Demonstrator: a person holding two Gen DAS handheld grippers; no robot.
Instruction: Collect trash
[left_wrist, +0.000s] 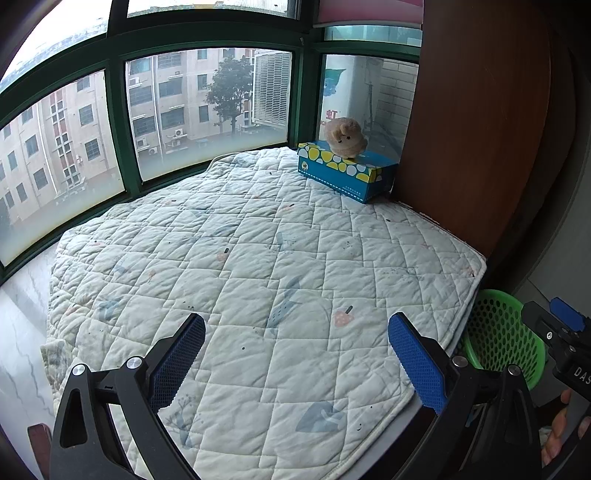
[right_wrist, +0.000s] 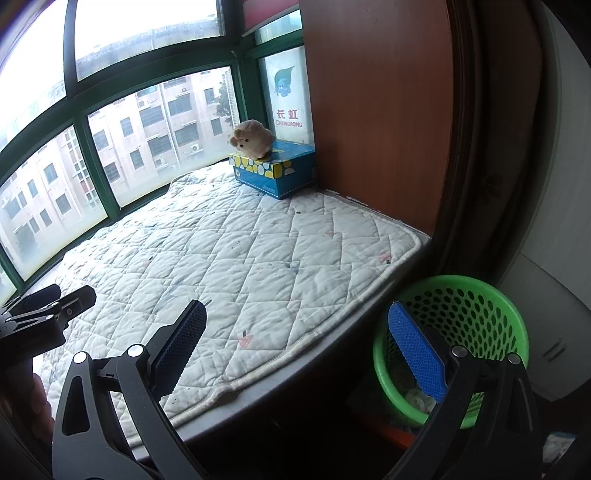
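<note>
1. Left view: left gripper (left_wrist: 296, 363) gaping wide, gripping nothing, hovering over one quilted mat (left_wrist: 258, 258). Sitting at the far corner: one tissue box (left_wrist: 345, 171), one plush toy (left_wrist: 345, 138) on top.
2. Right view: right gripper (right_wrist: 297, 349) spread wide, empty, hanging above one green basket (right_wrist: 480, 295) holding crumpled white trash (right_wrist: 419, 398). Reading "CHANGHONG" on one sign (right_wrist: 288, 99).

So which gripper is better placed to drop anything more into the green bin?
Right, probably. The right gripper is open with one finger already over the green bin, which holds some crumpled paper. The left gripper, also open, sits over the quilted mat, further from the bin.
</note>
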